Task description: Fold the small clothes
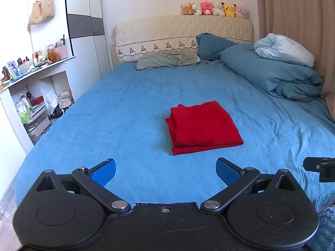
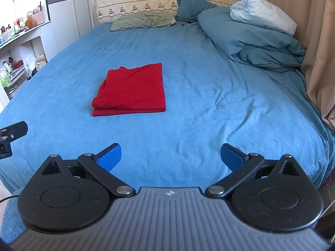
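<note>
A red garment lies folded into a neat rectangle in the middle of the blue bed sheet; the right wrist view shows the same red garment left of centre. My left gripper hovers over the near edge of the bed, open, with nothing between its blue pads. It sits well short of the garment. My right gripper is also open and empty, near the foot of the bed sheet, to the right of the garment. Each gripper's black body shows at the edge of the other's view.
A bundled blue duvet with a pale pillow fills the far right of the bed. A green pillow lies at the headboard, plush toys above it. White shelves crowded with bottles stand left. Beige curtains hang right.
</note>
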Demonstrator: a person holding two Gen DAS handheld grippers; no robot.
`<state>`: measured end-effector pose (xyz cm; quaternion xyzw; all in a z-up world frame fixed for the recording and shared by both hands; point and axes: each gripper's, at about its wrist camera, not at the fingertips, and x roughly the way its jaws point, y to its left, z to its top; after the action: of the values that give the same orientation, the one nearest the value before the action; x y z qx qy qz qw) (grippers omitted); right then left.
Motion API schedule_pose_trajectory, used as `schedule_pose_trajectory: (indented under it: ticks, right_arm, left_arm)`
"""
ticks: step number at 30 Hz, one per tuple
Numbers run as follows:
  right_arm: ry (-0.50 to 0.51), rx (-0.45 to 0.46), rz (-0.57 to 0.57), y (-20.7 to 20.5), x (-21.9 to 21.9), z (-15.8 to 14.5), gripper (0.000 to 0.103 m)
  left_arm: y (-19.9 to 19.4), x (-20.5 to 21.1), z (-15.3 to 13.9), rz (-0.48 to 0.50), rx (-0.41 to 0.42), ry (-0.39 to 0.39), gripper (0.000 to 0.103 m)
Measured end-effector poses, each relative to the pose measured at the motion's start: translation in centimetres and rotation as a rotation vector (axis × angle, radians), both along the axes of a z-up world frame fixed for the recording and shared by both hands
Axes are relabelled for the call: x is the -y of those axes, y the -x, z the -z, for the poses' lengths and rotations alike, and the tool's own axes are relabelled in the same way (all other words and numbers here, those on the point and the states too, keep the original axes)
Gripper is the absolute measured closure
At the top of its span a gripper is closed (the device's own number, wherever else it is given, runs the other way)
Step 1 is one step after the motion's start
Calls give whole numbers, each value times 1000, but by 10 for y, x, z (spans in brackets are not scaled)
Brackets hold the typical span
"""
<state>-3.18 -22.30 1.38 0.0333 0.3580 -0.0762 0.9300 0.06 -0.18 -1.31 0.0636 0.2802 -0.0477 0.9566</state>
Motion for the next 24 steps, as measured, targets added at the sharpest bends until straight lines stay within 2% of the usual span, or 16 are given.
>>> schedule_pose_trajectory:
  ticks: [24]
  right_arm:
    - [-11,3,-3,2,-11,-2,0]
  left_arm:
    - [3,-4,-4,7,9,-2,0]
